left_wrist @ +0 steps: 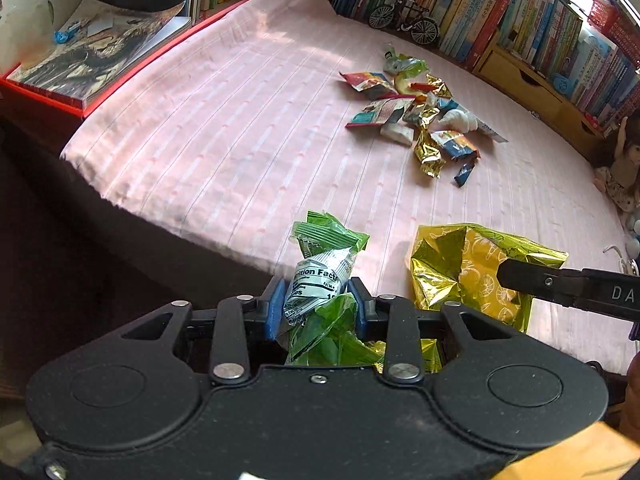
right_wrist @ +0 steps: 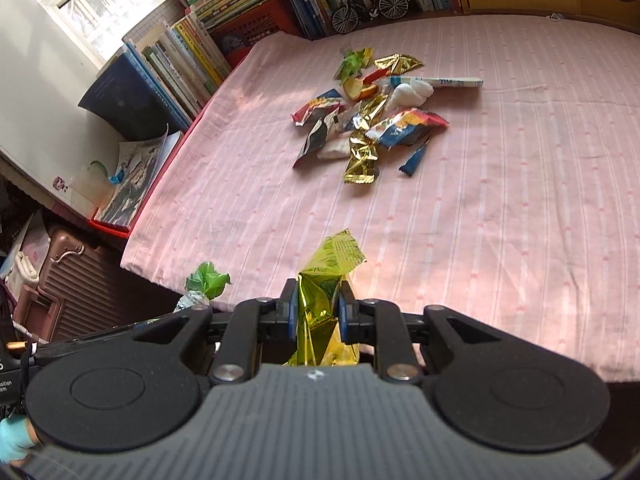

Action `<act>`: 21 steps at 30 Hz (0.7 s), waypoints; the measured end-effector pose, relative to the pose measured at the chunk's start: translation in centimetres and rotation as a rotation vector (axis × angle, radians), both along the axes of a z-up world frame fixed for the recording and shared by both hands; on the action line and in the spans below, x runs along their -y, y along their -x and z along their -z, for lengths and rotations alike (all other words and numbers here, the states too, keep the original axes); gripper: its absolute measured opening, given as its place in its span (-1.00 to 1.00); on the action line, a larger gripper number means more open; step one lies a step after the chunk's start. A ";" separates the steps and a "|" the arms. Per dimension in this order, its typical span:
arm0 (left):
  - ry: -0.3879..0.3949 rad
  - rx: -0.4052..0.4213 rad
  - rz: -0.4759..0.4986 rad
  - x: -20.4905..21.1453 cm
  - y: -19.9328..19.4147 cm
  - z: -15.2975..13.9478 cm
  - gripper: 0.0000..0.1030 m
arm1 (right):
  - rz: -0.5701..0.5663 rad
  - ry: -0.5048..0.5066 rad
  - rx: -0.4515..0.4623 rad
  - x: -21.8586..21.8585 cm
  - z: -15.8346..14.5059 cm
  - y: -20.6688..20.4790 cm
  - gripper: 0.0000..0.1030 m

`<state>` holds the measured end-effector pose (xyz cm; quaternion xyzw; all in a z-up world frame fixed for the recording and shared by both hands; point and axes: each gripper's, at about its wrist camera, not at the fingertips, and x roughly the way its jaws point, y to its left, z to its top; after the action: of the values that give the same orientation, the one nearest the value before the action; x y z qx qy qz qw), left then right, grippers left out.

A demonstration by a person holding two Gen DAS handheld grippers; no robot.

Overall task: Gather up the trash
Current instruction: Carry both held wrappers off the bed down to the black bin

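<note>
My left gripper (left_wrist: 318, 300) is shut on a green snack wrapper (left_wrist: 324, 256) with a white nutrition label, held over the near edge of the pink bed. My right gripper (right_wrist: 318, 312) is shut on a shiny yellow foil wrapper (right_wrist: 332, 264). In the left wrist view that yellow foil wrapper (left_wrist: 472, 264) shows to the right, with a right finger (left_wrist: 536, 280) reaching over it. The green wrapper (right_wrist: 206, 278) appears at lower left in the right wrist view. A pile of wrappers (left_wrist: 424, 120) lies scattered mid-bed, seen too as the pile of wrappers (right_wrist: 368, 120).
The pink striped bedsheet (right_wrist: 520, 200) covers the bed. Bookshelves (left_wrist: 520, 20) line the far side, with a small model bicycle (right_wrist: 370, 4). A red box with magazines (left_wrist: 92, 52) sits left of the bed. A brown suitcase (right_wrist: 68, 276) stands on the floor. A doll (left_wrist: 620, 164) sits at right.
</note>
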<state>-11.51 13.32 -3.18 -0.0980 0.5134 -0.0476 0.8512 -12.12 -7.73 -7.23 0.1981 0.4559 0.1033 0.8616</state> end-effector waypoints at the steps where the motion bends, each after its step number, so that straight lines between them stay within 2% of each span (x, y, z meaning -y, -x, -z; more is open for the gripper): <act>1: 0.004 -0.011 -0.006 -0.2 0.4 0.3 -0.38 | -0.015 0.001 -0.009 -0.5 0.2 0.3 -0.55; 6: 0.000 -0.072 -0.067 -0.9 2.8 2.4 -0.37 | -0.116 0.042 -0.011 -2.7 0.4 1.3 -0.55; 12: 0.009 -0.124 -0.199 -1.0 6.1 3.8 -0.37 | -0.220 0.043 -0.018 -3.1 1.1 2.5 -0.55; 21: -0.012 -0.200 -0.266 0.3 8.6 6.4 -0.37 | -0.370 0.105 -0.036 -3.9 3.3 5.1 -0.55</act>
<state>-20.13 13.06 -9.59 -0.1644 0.5783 0.0786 0.7952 -17.19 -3.79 -10.51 0.0676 0.5046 0.2326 0.8287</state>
